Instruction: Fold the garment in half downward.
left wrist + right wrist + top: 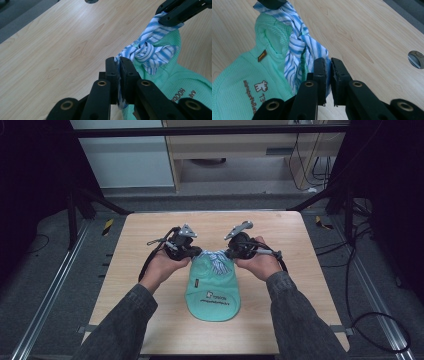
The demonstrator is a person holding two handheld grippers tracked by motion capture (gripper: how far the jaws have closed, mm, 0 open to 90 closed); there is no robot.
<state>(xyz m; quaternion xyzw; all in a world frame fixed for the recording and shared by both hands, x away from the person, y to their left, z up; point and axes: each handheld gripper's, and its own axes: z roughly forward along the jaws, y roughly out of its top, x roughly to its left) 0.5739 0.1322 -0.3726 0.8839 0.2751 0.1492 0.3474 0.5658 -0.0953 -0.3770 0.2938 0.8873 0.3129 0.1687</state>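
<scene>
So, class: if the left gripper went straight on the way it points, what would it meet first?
Probably the knot in the striped cloth it grips, then the right gripper beyond; depth is hard to judge.

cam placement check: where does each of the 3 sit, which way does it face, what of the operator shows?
High view: above the person's side, facing forward and down at the table; forearms, both hands show.
Left gripper view: on the left gripper, along its jaws clamping the striped tie.
Right gripper view: on the right gripper, same tie.
Shared: green bag.
</scene>
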